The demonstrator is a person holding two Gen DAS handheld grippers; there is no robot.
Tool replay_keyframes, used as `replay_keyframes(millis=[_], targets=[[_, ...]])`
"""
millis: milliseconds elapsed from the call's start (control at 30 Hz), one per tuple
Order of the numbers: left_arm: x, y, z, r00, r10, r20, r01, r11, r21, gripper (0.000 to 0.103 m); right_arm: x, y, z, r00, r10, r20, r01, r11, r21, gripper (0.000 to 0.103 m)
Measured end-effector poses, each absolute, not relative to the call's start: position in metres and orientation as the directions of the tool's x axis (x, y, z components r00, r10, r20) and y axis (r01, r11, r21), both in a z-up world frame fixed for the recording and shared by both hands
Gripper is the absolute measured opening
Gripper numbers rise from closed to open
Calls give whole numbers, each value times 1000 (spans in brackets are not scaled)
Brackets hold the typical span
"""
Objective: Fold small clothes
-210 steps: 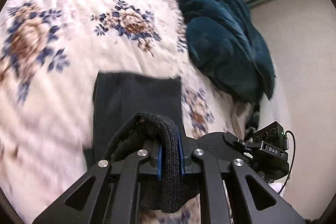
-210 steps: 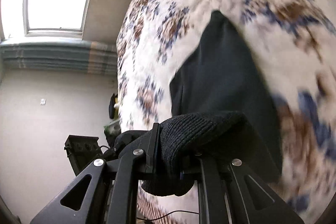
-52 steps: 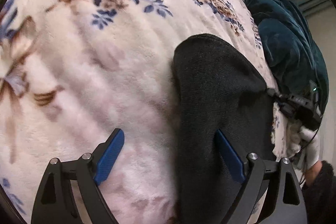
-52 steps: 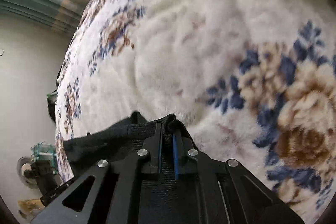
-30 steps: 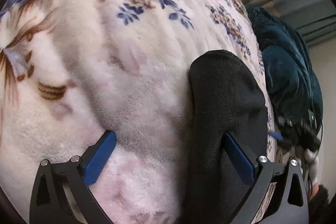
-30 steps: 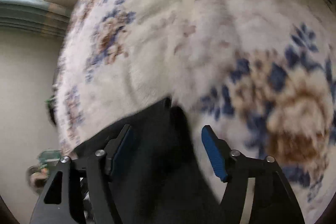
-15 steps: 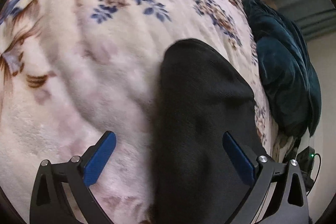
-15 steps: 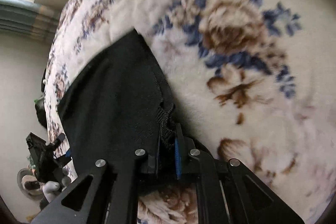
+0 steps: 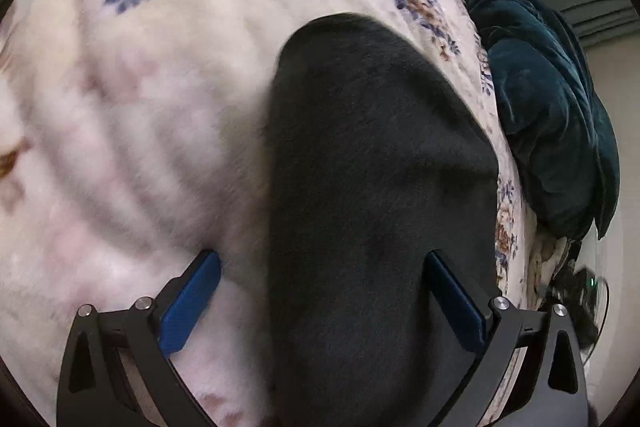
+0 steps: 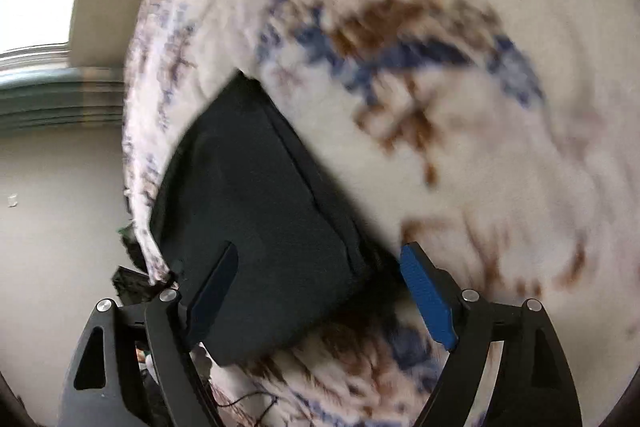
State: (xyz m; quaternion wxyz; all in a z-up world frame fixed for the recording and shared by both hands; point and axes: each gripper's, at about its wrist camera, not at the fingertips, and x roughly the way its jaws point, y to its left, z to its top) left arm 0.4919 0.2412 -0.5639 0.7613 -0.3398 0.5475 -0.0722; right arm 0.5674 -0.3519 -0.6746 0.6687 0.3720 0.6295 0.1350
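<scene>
Right gripper (image 10: 316,291) jaws just opened wide, nothing clamped; left gripper (image 9: 320,299) jaws apart, empty, over garment's near end. Black knit garment (image 9: 372,187) lies folded flat on floral bed blanket (image 9: 140,115), near bed's side edge. Teal blanket (image 9: 552,115) heaped beyond. Judged step: fold released; next move likely smoothing or setting aside

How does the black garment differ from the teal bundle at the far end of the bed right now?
The black garment lies flat and smooth on the floral blanket; the teal bundle is heaped and rumpled. The black garment shows straight folded edges in the right wrist view; the teal bundle has no clear shape. The black garment sits right before both open grippers, left and right; the teal bundle lies beyond it. Both rest on the bed.
</scene>
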Motion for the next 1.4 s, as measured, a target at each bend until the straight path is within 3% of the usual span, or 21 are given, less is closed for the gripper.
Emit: replay_keyframes(millis=[33, 67, 167, 267, 367, 433, 533, 600, 667, 767, 800, 833, 900, 1033, 1400], targets=[[495, 238, -560, 410, -477, -777, -250, 761, -599, 100, 583, -347, -679, 163, 666, -728, 254, 685, 683, 85], [498, 235, -558, 429, -480, -765, -237, 757, -609, 74, 597, -341, -685, 141, 687, -713, 219, 680, 699, 85], [508, 227, -553, 421, -492, -762, -193, 772, -605, 40, 640, -319, -718, 35, 713, -701, 185, 684, 705, 85], [513, 234, -549, 395, -535, -746, -160, 760, -630, 31, 654, -313, -734, -13, 755, -655, 206, 643, 738, 87], [525, 244, -548, 339, -567, -751, -117, 766, -632, 30, 649, -305, -731, -59, 789, -612, 168, 612, 773, 86], [535, 246, -547, 309, -570, -761, -76, 783, -617, 31, 642, -290, -735, -117, 839, -532, 187, 544, 818, 74], [552, 249, -555, 253, -592, -766, -24, 787, -616, 32, 633, -261, -740, -198, 813, -548, 135, 576, 806, 72], [553, 253, -564, 241, -619, -748, -40, 763, -645, 40, 631, -260, -742, -189, 799, -571, 125, 596, 793, 73], [548, 255, -571, 241, -647, -723, -63, 733, -677, 51, 633, -263, -748, -159, 831, -534, 168, 555, 814, 73], [536, 258, -577, 286, -666, -689, -131, 685, -717, 53, 630, -262, -746, -125, 849, -513, 155, 528, 835, 72], [535, 257, -576, 301, -661, -687, -136, 683, -717, 51, 625, -260, -742, -127, 847, -516, 133, 530, 838, 64], [533, 253, -573, 318, -647, -693, -129, 695, -708, 49, 623, -255, -742, -137, 842, -521, 125, 537, 834, 39], [531, 245, -562, 340, -611, -715, -100, 733, -673, 37, 620, -248, -743, -131, 835, -535, 127, 549, 826, 24], [532, 245, -548, 343, -615, -710, -70, 737, -672, 30, 623, -243, -733, -73, 827, -558, 123, 563, 817, 18], [599, 256, -495, 347, -629, -696, 5, 743, -669, 29, 643, -241, -663, 48, 844, -534, 63, 531, 845, 17]])
